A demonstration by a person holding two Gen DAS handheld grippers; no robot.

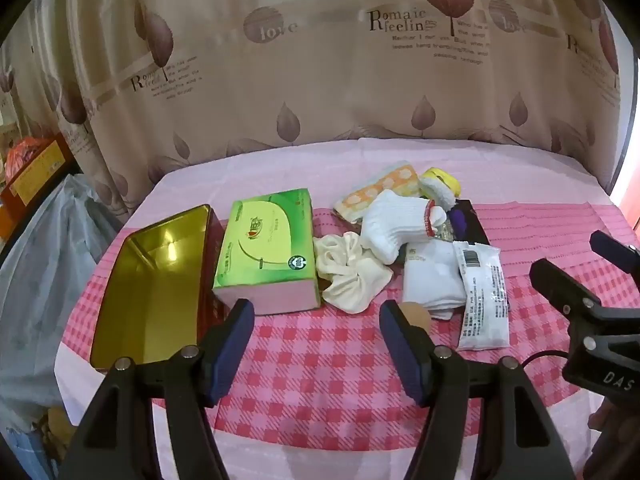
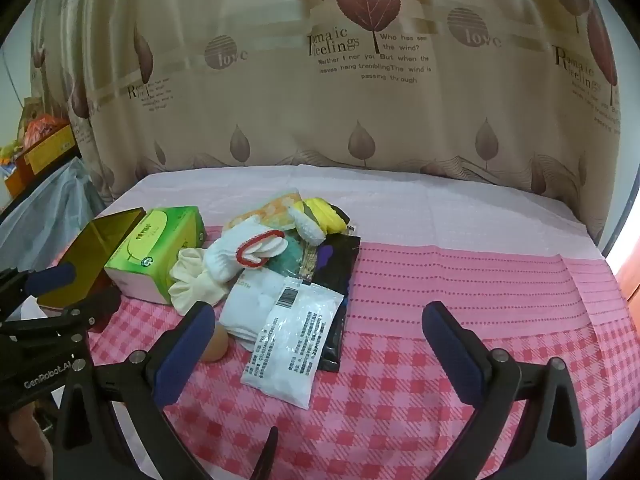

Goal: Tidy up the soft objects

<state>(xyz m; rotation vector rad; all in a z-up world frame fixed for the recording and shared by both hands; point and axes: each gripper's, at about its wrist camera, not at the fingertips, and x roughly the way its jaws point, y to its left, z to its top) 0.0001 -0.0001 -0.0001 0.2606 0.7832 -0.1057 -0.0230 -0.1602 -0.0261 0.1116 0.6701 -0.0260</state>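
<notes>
Both tools spread and empty above the checked worktop [image 1: 320,360]: left tool [image 1: 316,322] faces the tissue box [image 1: 266,250] and open tin [image 1: 156,284], right tool [image 2: 316,332] nearest the white packet [image 2: 294,336], long axis running away.

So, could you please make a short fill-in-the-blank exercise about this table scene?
1. The gold-lined rectangular metal tin is ____ inside.
2. The green cardboard tissue box lies directly beside the ____.
3. Both the left hand-held gripper and the right hand-held gripper have ____ jaws.
4. The tablecloth has a pink ____ pattern.

Missing words: empty; tin; open; checked
</notes>
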